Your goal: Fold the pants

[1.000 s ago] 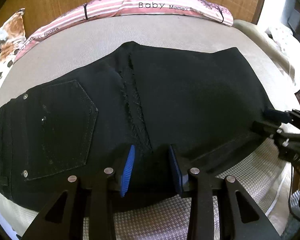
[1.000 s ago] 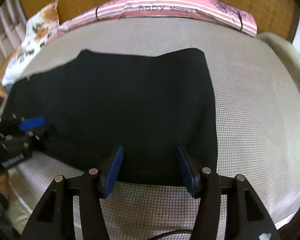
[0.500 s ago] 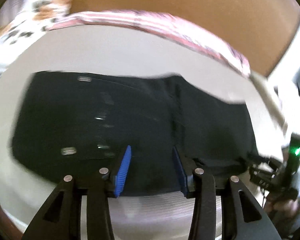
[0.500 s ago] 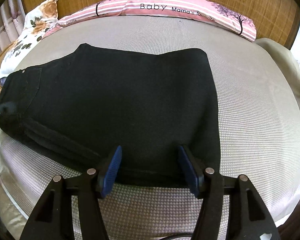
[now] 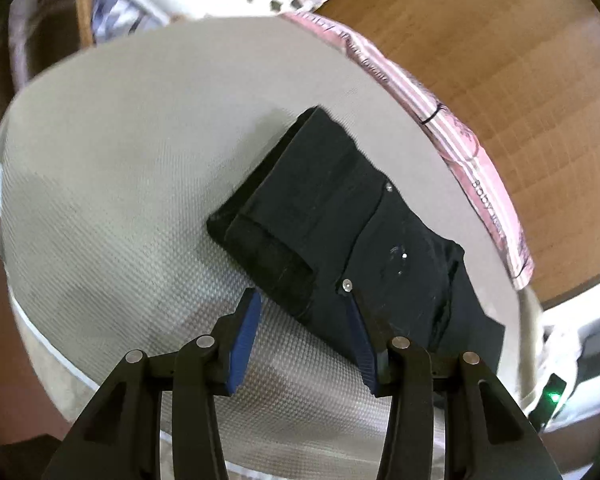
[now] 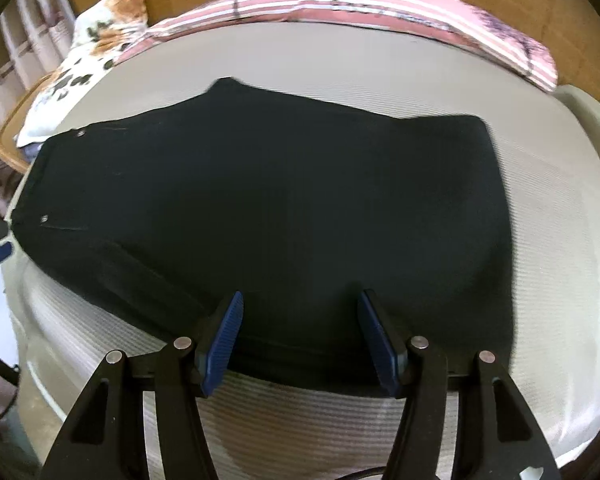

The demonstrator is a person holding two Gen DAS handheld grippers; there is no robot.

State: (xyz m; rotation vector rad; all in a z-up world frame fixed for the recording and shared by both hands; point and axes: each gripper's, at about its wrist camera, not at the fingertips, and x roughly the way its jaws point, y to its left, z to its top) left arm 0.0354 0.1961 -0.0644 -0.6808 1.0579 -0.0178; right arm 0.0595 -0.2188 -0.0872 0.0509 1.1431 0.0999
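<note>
pants [image 6: 268, 200]: soft, limp, thick at waistband | grip: hem edge ahead of right tongs [image 6: 300, 340] | left tongs [image 5: 304, 340], right tongs: both wide open, empty

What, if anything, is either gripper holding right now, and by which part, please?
Nothing is held. The left gripper and right gripper both have their jaws open over the near edge of the black pants.
</note>
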